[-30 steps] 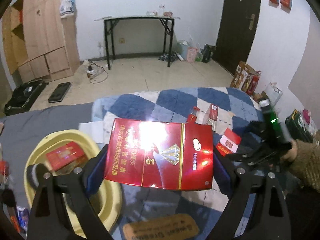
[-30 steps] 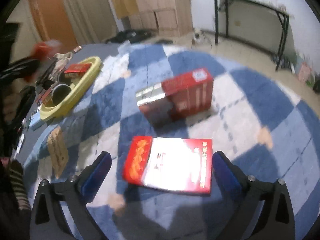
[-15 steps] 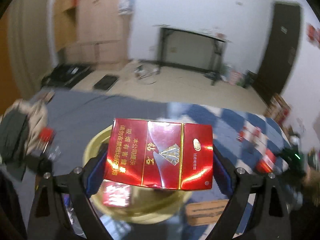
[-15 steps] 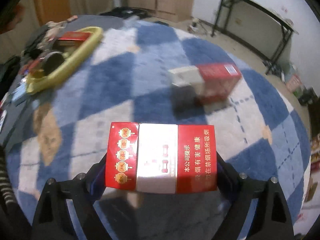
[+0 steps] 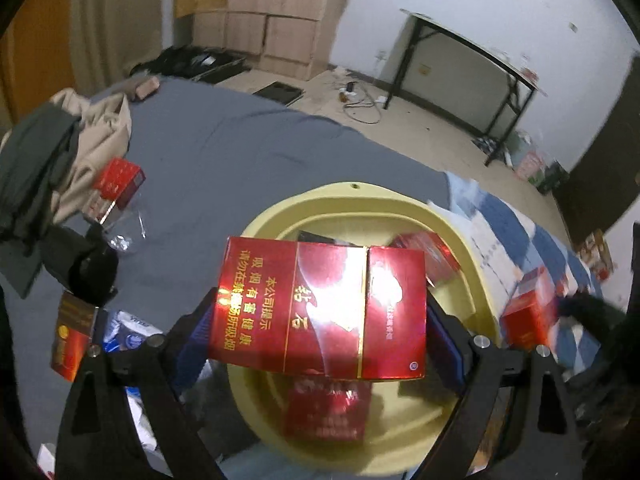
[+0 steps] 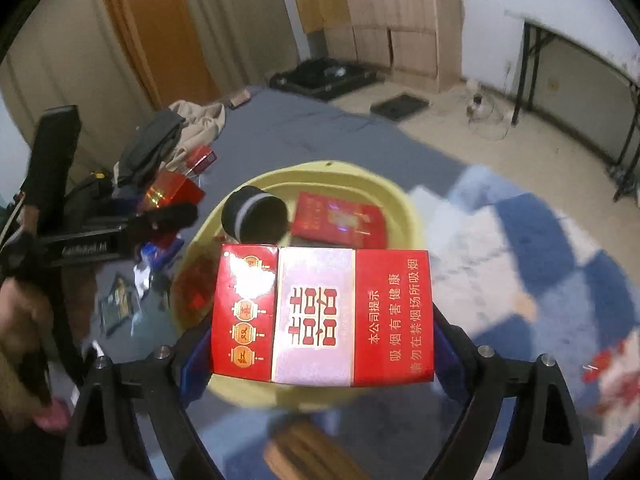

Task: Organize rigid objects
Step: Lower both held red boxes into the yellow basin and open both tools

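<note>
My left gripper (image 5: 320, 332) is shut on a glossy dark red cigarette carton (image 5: 320, 308) and holds it above the yellow basin (image 5: 360, 200). My right gripper (image 6: 320, 344) is shut on a red and white cigarette carton (image 6: 322, 316) just above the near rim of the same basin (image 6: 332, 170). The basin holds red cartons (image 6: 340, 220) and a black cylinder (image 6: 254, 220). The left gripper also shows in the right wrist view (image 6: 160, 220), left of the basin.
The basin sits on a bed with a grey sheet (image 5: 240, 152) and a blue checked blanket (image 6: 540, 248). Clothes (image 5: 60, 160), a small red box (image 5: 120, 178) and packets lie left of the basin. More red cartons (image 5: 528, 316) lie on the blanket.
Both grippers swung left to the yellow basin. The right gripper closed on the red and white carton, lifted it off the blanket and carried it to the basin.
</note>
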A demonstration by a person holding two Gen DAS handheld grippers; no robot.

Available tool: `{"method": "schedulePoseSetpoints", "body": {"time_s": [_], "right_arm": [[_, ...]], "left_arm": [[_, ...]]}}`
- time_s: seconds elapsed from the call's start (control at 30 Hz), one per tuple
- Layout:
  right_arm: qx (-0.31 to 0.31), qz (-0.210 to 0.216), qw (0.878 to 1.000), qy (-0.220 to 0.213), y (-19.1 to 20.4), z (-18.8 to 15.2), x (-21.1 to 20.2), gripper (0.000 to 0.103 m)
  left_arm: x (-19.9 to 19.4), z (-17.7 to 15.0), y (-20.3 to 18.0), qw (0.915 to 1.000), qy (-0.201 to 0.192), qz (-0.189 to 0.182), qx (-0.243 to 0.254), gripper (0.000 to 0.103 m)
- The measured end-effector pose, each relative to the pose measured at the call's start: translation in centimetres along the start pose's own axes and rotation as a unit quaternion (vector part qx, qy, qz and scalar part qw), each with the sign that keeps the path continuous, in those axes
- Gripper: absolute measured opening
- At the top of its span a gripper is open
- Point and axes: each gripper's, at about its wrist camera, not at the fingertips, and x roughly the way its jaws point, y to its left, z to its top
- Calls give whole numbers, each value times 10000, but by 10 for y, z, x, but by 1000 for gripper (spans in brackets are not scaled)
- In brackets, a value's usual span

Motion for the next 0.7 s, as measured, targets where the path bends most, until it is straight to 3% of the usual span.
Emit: {"method": "schedulePoseSetpoints", "body": {"time_s": [0.13,0.33,0.7], "right_arm": [[291,23,9992,266,1,23,43,90],[90,-189,9987,463,7,35,91,90],[83,-254,9986,447,15,22,112,93]], "left_arm": [[28,9,-2,9998,92,51,169,91],[53,9,-2,9995,244,34,219,91],[57,11,-8,9986,303,167,396,92]]}}
